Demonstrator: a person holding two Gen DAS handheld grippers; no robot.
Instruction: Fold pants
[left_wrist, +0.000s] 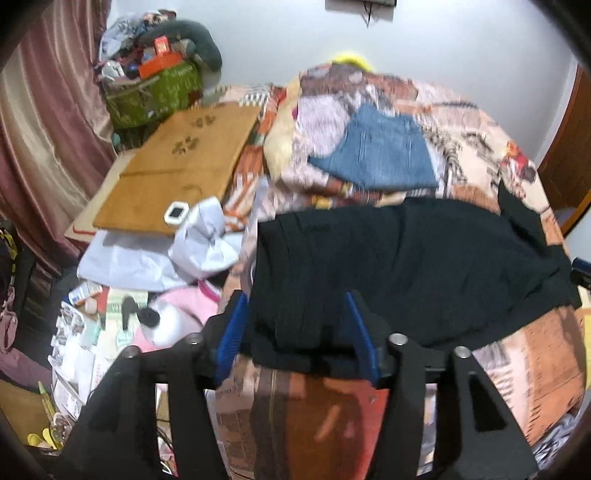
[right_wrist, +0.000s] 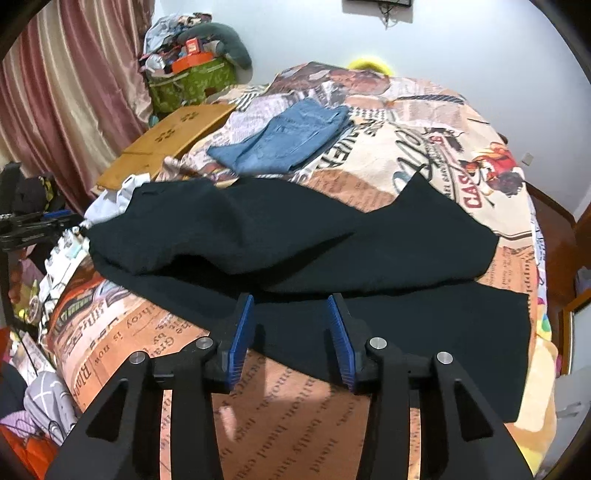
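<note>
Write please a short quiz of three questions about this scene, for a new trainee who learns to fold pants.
1. True or false: the left tongs and the right tongs are both open.
2. Which garment lies farther from the tongs on the bed? A) the black pants B) the folded blue jeans C) a red shirt
3. Fill in: the wooden board lies to the ____ of the bed in both views.

Key:
1. True; the blue pads stand apart, with the black cloth edge between them, not pinched.
2. B
3. left
</note>
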